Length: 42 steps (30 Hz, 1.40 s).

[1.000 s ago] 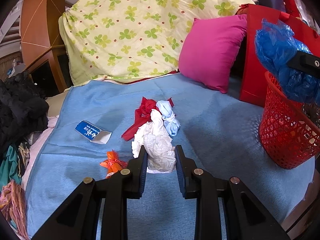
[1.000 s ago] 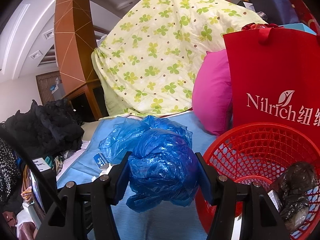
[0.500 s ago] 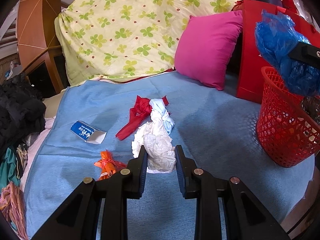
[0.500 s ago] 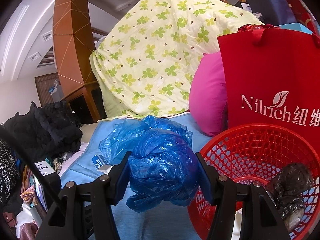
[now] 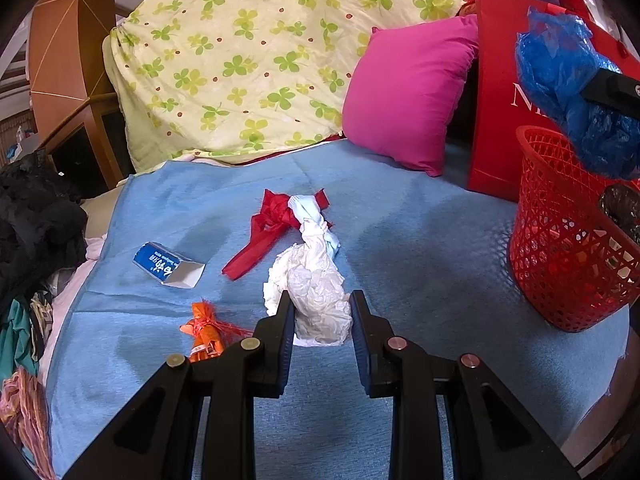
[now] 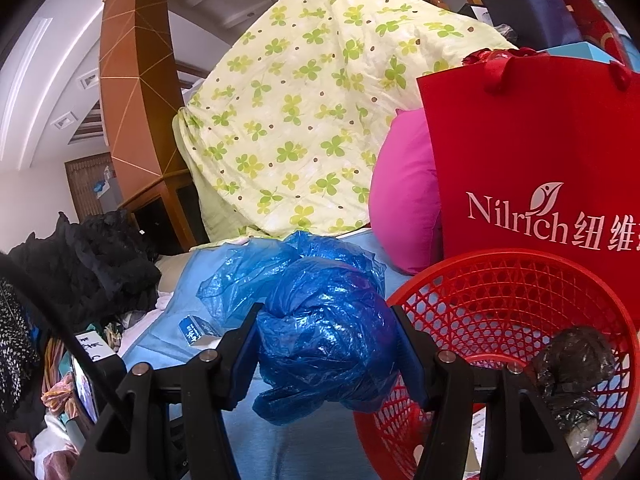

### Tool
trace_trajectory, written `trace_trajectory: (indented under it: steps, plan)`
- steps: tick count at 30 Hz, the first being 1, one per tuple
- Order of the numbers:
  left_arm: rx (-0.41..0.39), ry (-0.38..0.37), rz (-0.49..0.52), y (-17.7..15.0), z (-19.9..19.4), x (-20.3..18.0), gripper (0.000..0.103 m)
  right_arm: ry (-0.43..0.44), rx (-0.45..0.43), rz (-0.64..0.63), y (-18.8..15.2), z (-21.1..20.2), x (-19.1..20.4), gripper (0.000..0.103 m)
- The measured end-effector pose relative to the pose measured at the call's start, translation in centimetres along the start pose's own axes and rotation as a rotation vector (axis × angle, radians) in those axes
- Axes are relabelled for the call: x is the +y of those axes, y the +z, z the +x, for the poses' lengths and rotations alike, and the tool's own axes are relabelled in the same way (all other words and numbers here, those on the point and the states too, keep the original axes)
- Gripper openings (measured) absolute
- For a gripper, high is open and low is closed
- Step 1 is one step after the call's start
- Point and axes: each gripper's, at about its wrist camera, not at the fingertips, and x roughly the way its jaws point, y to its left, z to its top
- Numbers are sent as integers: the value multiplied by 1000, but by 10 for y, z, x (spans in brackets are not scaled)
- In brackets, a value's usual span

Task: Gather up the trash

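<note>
Jaws of the left gripper (image 5: 322, 312) pinch a crumpled white tissue wad (image 5: 316, 292) low over the blue blanket (image 5: 420, 240), and a white-and-blue knotted bag (image 5: 314, 216) lies touching the wad's far end beside a red plastic strip (image 5: 268, 232). Just left of the fingers sits an orange wrapper (image 5: 204, 328), and farther left a small blue carton (image 5: 168, 266) with its flap open. The right gripper (image 6: 328, 340) squeezes a bunched blue plastic bag (image 6: 320, 320) between its pads, held in the air beside the rim of the red mesh basket (image 6: 500, 288), where a dark bag (image 6: 572, 372) already rests. Behind the basket stands a red shopping bag (image 6: 540, 140), with a pink pillow (image 5: 404, 92) and a clover-print quilt (image 5: 260, 52) beyond.
</note>
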Motion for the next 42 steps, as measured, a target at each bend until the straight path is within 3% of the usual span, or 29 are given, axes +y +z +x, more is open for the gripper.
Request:
trace_trajectory:
  steps: [22, 26, 34, 42]
  plan:
    - [27, -14, 37, -12, 1, -16, 28, -43, -47, 92, 6, -19, -30, 64]
    - [7, -75, 7, -3, -24, -19, 28, -71, -79, 187, 9, -35, -55, 64]
    - [-96, -233, -16, 50, -76, -46, 28, -128, -139, 351, 8, -72, -102, 65]
    - [-114, -384, 52, 91, -77, -118, 32, -129, -138, 494, 3, -84, -145, 65]
